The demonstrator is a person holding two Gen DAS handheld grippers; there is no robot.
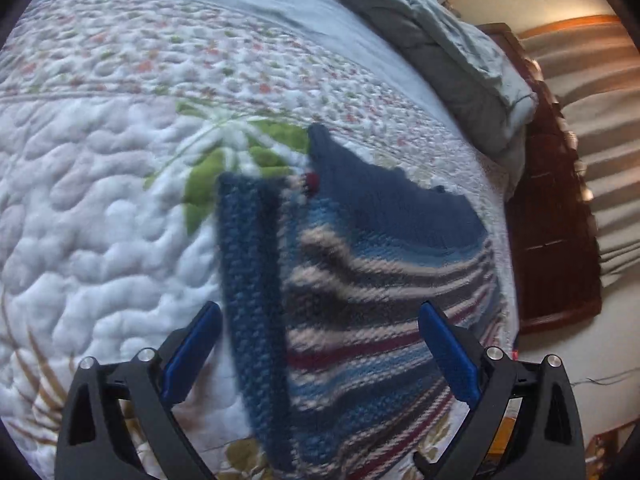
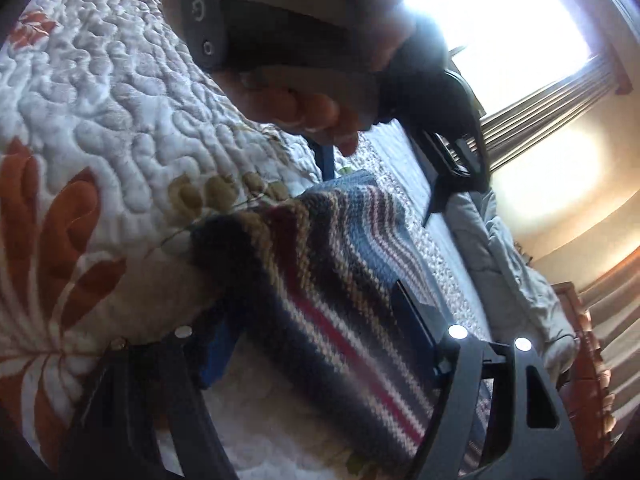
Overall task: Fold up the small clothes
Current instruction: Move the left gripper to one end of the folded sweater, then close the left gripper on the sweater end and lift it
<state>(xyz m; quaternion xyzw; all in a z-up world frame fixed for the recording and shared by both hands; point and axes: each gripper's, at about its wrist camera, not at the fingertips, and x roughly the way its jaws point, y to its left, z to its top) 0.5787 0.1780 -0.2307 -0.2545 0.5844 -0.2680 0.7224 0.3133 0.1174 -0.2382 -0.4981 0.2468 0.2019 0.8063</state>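
A striped knit sweater [image 1: 360, 280] lies on the quilt [image 1: 100, 220] of a bed, near the bed's edge by a dark wooden frame [image 1: 552, 220]. The sweater has a dark blue upper part, bands of blue, cream, grey and maroon below, and a blue sleeve [image 1: 252, 300] laid straight down along its left side in the left wrist view. The quilt is white and stitched in puffy swirls, with green leaves just beyond the sweater's collar and a band of small flowers further off. A grey-blue blanket [image 1: 452, 36] is bunched at the far side of the bed.

The left tongs [image 1: 320, 344] hang over the sweater with the jaws wide open, one blue pad over the quilt beside the sleeve and the other over the striped body; nothing is between the pads, and they appear not to touch the cloth, though the blur makes that hard to judge.

The right tongs [image 2: 316, 320] also stand wide, low over the sweater's striped hem, which fills the gap between the fingers. I cannot tell whether the pads press on the knit. In the right wrist view a hand [image 2: 320, 116] grips the handle of the left tongs above the sweater, with a bright window [image 2: 500, 28] and curtains behind.
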